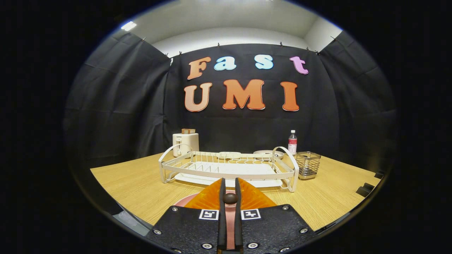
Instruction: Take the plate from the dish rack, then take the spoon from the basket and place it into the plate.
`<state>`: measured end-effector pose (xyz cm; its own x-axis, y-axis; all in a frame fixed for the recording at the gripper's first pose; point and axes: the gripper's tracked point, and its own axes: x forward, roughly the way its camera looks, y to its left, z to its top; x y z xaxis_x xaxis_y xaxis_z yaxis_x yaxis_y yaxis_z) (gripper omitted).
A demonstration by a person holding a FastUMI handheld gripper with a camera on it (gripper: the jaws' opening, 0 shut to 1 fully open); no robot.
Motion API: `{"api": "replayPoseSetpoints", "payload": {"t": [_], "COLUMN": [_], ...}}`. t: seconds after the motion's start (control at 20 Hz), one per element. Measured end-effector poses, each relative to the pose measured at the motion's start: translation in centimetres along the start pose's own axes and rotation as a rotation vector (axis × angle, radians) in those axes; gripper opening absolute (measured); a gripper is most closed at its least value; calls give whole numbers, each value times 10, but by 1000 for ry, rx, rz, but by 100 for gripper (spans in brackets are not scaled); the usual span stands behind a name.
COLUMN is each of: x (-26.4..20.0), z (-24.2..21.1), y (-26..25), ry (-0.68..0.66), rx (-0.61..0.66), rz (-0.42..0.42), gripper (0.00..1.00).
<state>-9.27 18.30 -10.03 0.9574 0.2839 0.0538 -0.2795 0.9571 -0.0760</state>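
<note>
Now — one spoon point(230, 198) between jaws

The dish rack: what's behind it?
Behind the dish rack stand a toaster, a bowl and a bottle. The rack's wires hide the bowl's lower part.

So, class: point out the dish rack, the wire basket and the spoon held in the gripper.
dish rack point(227, 168): gripper view, front rail.
wire basket point(308, 163): gripper view, front mesh wall.
spoon point(231, 216): gripper view, pink handle between the shut fingers.
</note>
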Motion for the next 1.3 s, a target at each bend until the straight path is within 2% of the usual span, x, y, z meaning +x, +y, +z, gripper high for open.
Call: {"api": "replayPoseSetpoints", "payload": {"t": [0.25, 0.4, 0.75, 0.85, 1.3], "x": [-1, 0, -2, -1, 6], "z": [-21, -24, -10, -5, 28], "y": [5, 5, -12, -20, -90], "ry": [77, 93, 75, 74, 63], "rx": [13, -3, -12, -9, -58], "rz": [0, -3, -30, -40, -94], "gripper": [19, 21, 94, 97, 97]}}
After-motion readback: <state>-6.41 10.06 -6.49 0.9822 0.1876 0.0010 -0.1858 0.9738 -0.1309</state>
